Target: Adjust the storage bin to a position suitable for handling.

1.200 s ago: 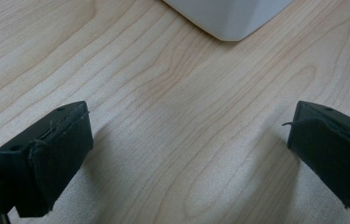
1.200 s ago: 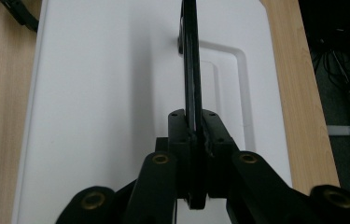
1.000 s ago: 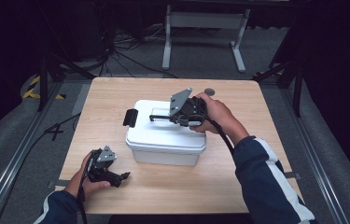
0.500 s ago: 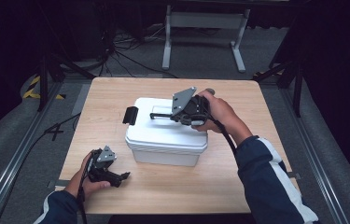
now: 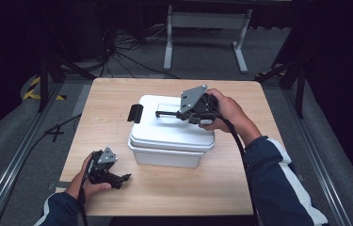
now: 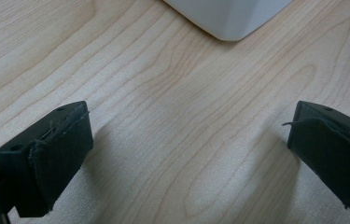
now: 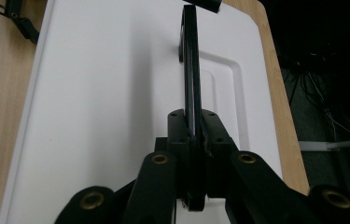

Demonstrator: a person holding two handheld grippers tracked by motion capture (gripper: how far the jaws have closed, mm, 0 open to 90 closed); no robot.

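A white lidded box (image 5: 169, 136) stands mid-table. Its thin black handle (image 5: 167, 114) is swung up off the lid (image 7: 107, 93). My right gripper (image 5: 182, 114) is shut on this handle (image 7: 190, 56), which runs edge-on between the jaws of the right gripper (image 7: 192, 126). A black latch (image 5: 135, 113) hangs open at the box's left end, and this latch (image 7: 14, 18) also shows at the top left corner. My left gripper (image 5: 120, 179) rests open on the table's front left with nothing between its fingers. Bare wood lies under the left gripper (image 6: 189, 140), and a box corner (image 6: 228, 16) is ahead.
The wooden table (image 5: 117, 94) has bare room all around the box. Dark floor with cables (image 5: 132, 52) and a grey stand (image 5: 207, 28) lies beyond the far edge. Metal rails (image 5: 19, 155) run along both sides.
My right gripper has risen slightly and drawn a little right with the handle in it. The left gripper has not moved.
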